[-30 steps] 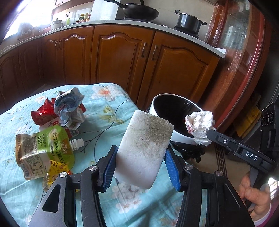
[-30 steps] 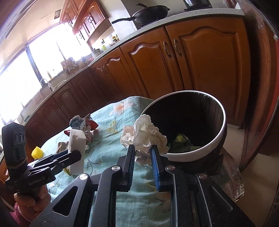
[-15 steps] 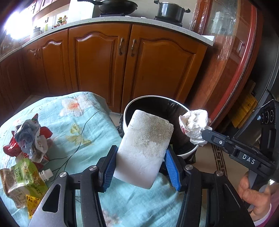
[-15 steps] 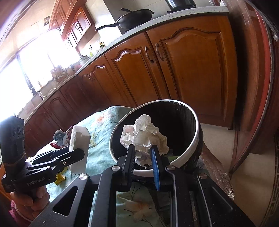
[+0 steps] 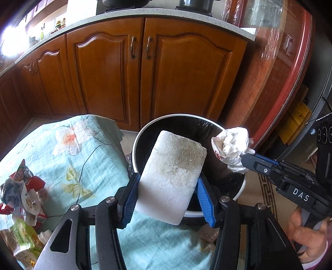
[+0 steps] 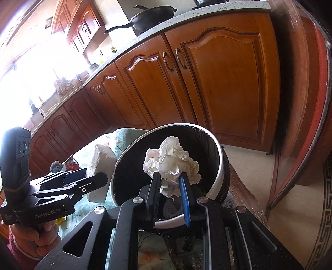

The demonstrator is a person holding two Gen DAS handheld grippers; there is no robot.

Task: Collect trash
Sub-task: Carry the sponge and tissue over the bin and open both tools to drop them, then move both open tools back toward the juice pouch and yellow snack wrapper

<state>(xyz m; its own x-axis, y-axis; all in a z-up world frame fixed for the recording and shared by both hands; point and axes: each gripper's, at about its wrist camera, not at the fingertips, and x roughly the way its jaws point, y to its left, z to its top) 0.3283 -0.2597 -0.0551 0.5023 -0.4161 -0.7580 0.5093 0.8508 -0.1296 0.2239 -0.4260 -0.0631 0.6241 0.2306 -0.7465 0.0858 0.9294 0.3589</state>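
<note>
wooden cabinet doors (image 5: 145, 68), speckled countertop (image 6: 186, 18), black frying pan (image 6: 153, 17)

Both cameras sit just behind the fingers of their own gripper and look forward and a little downward.

The left wrist view looks over the far right corner of the table (image 5: 68, 149) toward the wooden cabinets (image 5: 137, 68). The foam block (image 5: 172, 176) is very near the lens, and the trash bin (image 5: 209, 122) is close behind it.

The right wrist view looks from the right side, down into the trash bin (image 6: 219, 153), with the crumpled tissue (image 6: 172, 162) close to the lens.

The two views share the bin, the cabinets and the table corner. Each view also shows the other tool: the right gripper (image 5: 247, 158) at the right edge, the left gripper (image 6: 91, 176) at the left edge.
</note>
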